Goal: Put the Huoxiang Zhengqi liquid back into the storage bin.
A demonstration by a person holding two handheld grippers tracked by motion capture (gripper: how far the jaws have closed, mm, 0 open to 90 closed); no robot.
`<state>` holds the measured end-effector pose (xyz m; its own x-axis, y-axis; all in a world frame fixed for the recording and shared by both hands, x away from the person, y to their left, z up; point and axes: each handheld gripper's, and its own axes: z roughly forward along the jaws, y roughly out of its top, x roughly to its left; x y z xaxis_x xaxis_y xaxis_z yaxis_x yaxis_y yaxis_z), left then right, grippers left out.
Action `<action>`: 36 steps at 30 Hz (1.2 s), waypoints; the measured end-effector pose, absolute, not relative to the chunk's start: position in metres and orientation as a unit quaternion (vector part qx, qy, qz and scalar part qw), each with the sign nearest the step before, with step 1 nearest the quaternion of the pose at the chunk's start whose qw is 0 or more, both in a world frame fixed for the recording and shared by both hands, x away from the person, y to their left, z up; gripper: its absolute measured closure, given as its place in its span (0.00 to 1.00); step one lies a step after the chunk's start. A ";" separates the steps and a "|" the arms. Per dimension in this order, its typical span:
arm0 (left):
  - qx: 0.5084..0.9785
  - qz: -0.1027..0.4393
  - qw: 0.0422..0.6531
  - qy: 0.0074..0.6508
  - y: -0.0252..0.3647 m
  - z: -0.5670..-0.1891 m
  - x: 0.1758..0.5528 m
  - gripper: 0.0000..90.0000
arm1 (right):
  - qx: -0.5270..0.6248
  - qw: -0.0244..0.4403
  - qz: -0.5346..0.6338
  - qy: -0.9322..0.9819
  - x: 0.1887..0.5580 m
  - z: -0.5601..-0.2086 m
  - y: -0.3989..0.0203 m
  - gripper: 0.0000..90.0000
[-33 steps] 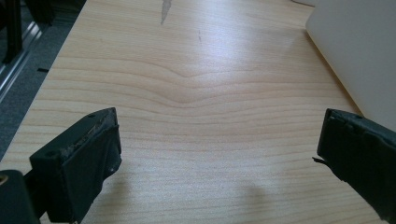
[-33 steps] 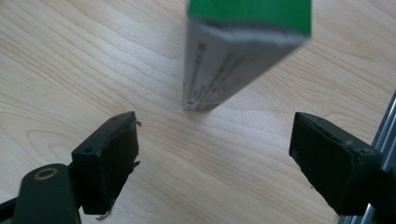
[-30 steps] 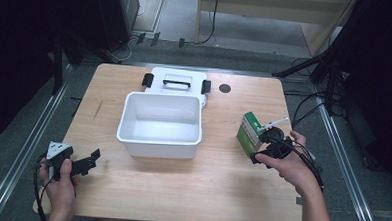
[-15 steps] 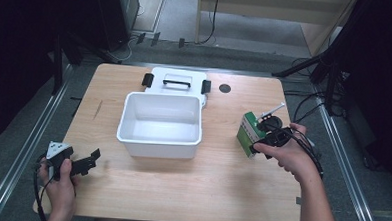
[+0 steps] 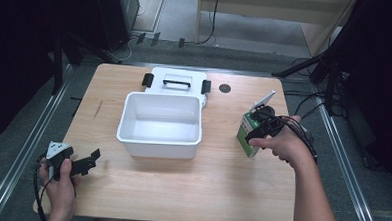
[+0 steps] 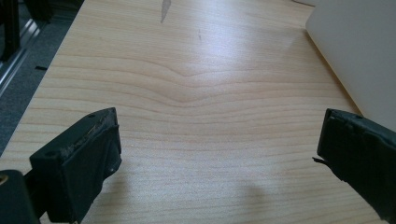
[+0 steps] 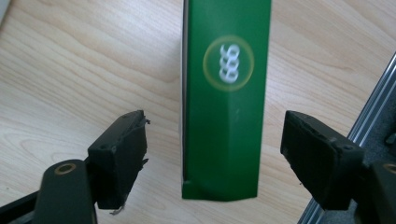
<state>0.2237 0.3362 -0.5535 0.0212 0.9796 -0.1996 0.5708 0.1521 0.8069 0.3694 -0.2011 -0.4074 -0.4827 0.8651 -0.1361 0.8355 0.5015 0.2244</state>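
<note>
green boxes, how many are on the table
1: the green box stands on the table right of the white bin, between the right gripper's open jaws, which have just been closing. None visible inside the bin.

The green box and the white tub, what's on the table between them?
Nothing. In the high view, only bare wooden table lies between the green box and the white tub.

Counter [image 5: 145,193]: light wood, rectangular, lying between metal rails. Sitting on it: an open white bin [image 5: 161,123] at centre, its white lid [image 5: 176,83] with black latches lying just beyond at the far edge; a green carton [image 5: 247,131] standing upright near the right side.
</note>
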 end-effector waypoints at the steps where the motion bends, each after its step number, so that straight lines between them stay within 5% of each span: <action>1: 0.597 0.260 0.393 0.649 0.336 -0.553 0.224 0.01 | 0.497 0.113 0.065 0.858 0.372 -0.405 -0.200 0.29; 36: 0.598 0.259 0.393 0.649 0.337 -0.554 0.224 0.01 | 0.514 0.049 0.042 0.855 0.412 -0.405 -0.189 0.72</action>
